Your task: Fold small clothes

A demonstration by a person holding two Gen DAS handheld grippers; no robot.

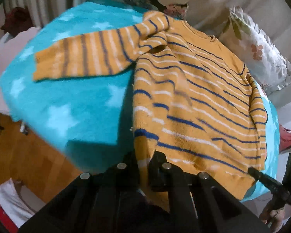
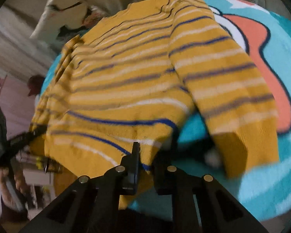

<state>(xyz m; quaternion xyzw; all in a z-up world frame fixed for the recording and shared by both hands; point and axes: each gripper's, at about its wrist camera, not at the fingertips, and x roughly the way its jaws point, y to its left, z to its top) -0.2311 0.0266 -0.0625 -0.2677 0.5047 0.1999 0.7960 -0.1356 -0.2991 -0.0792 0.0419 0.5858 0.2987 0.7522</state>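
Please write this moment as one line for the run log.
stage: grasp hem | left gripper: shut on sweater hem | right gripper: shut on sweater hem | sweater: flat on blue blanket, one sleeve out sideways

This is a room in a home, most likely a bedroom or living room. A fluffy turquoise blanket (image 1: 71, 104) printed with pale stars covers the soft surface in the middle, and in the right wrist view the same blanket (image 2: 265, 184) carries a large cartoon figure in orange and white toward its far right corner. Beyond its far edge lies a cushion (image 1: 261, 58) with a flower-and-leaf print, resting against pale upholstery. A white ribbed radiator (image 1: 40, 2) stands against the wall past the far left corner. Below the blanket's near left edge the floor (image 1: 29, 155) is warm brown wood.
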